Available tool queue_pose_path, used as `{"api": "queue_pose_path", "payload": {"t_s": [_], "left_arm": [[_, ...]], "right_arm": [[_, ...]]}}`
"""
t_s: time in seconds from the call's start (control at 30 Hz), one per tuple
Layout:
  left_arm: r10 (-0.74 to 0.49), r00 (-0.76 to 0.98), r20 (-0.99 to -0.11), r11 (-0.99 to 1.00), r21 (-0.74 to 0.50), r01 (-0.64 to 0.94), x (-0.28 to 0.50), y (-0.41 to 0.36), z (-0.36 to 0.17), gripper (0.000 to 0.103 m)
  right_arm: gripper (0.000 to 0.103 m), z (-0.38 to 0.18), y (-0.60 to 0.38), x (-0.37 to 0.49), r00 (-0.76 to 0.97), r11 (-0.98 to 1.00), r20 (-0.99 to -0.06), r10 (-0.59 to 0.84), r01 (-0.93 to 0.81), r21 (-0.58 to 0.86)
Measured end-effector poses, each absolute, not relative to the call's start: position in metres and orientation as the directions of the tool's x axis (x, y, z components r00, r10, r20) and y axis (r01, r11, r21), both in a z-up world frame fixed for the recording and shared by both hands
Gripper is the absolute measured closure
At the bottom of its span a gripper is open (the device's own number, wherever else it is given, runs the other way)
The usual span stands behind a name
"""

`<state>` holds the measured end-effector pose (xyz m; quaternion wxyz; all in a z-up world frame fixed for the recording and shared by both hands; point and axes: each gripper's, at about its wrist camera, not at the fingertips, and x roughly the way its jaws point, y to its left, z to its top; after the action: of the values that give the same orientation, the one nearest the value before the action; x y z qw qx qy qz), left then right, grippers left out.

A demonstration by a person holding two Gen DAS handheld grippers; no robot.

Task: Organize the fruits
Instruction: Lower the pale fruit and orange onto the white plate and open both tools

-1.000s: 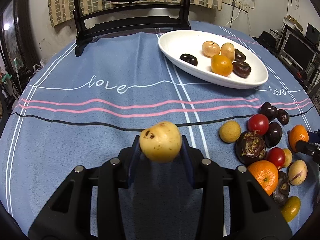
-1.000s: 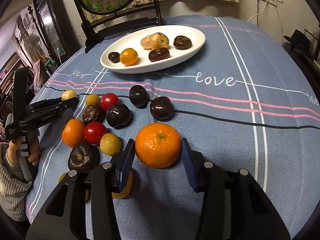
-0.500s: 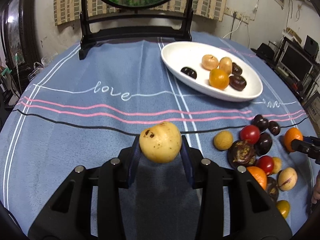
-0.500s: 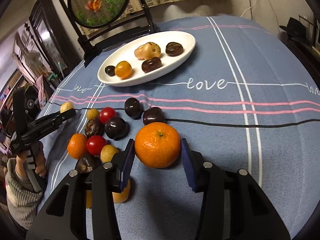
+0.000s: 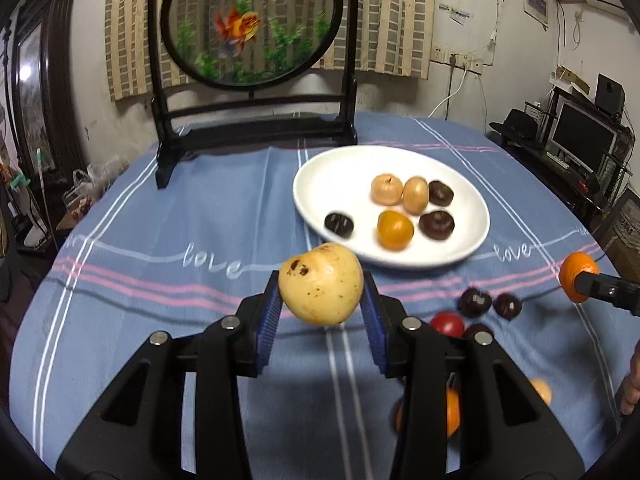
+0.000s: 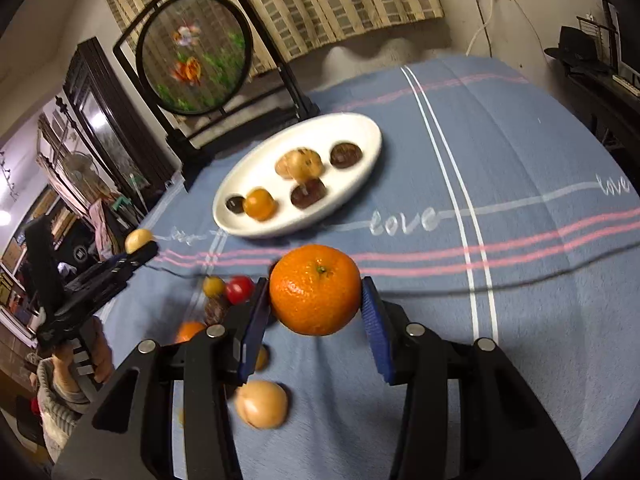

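L tongs [image 5: 322, 312] clamp yellow fruit [image 5: 321, 283]; R tongs [image 6: 314, 316] clamp orange [image 6: 315, 289] (both above cloth).

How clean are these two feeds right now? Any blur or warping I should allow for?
Left wrist view: the yellow fruit in the left gripper is sharp; the plate and loose fruit behind smear. Right wrist view: the orange in the right gripper is crisp, the plate is blurred. Both fisheyes bend the tablecloth stripes.

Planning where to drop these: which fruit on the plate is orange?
The round orange fruit at the white plate's near side, between two dark ones; the rest are tan or dark brown.
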<state>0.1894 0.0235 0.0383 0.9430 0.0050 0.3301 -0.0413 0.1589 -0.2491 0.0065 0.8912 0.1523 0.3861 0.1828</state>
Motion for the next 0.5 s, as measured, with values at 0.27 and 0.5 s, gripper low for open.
{"api": "queue_pose_path", "payload": {"t_s": [0.27,0.5], "left_arm": [[-0.058,0.791,-0.609,0.997,0.006,0.078,0.238,0.008,0.052,0.064],[-0.053,0.779,-0.624,0.997,0.003,0.071,0.292,0.002,0.044,0.064]], "right_arm": [[0.057,0.054,-0.234,0.211,0.667,0.9,-0.614,0.422,-0.225,0.374],[0.057,0.059,-0.211,0.264,0.659,0.88,-0.594,0.461,-0.258,0.398]]}}
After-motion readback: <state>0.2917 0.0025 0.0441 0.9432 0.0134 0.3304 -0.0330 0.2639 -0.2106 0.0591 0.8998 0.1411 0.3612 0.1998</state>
